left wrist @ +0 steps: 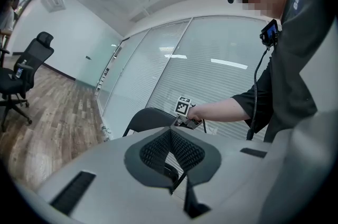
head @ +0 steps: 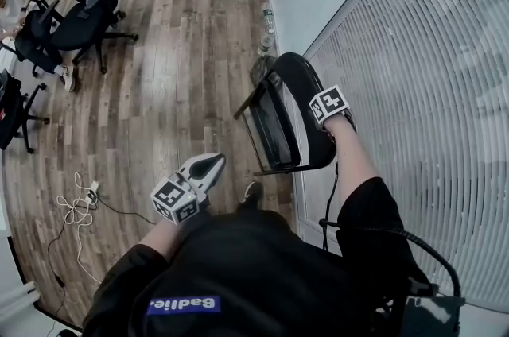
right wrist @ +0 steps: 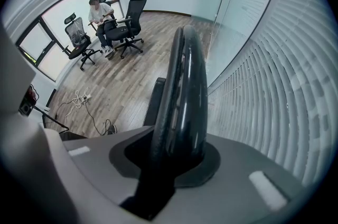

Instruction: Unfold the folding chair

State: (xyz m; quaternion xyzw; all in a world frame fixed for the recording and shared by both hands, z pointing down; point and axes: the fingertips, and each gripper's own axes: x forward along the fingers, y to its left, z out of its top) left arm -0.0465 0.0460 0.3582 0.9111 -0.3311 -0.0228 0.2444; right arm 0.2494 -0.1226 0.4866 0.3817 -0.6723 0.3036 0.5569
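Observation:
A black folding chair (head: 288, 114) stands folded against the frosted glass wall. My right gripper (head: 332, 119) points down onto the top of its backrest (right wrist: 182, 96) and is shut on that rim, which fills the space between the jaws in the right gripper view. My left gripper (head: 208, 166) hangs to the left of the chair, held about level, shut and holding nothing. In the left gripper view the chair (left wrist: 150, 120) and the right gripper's marker cube (left wrist: 183, 106) show ahead, beyond the closed jaws.
A ribbed glass partition (head: 421, 89) runs along the right. Bottles (head: 268, 21) stand on the floor by the wall beyond the chair. Black office chairs (head: 87, 5) and a seated person (right wrist: 100, 14) are at the far left. White cables (head: 79, 204) lie on the wood floor.

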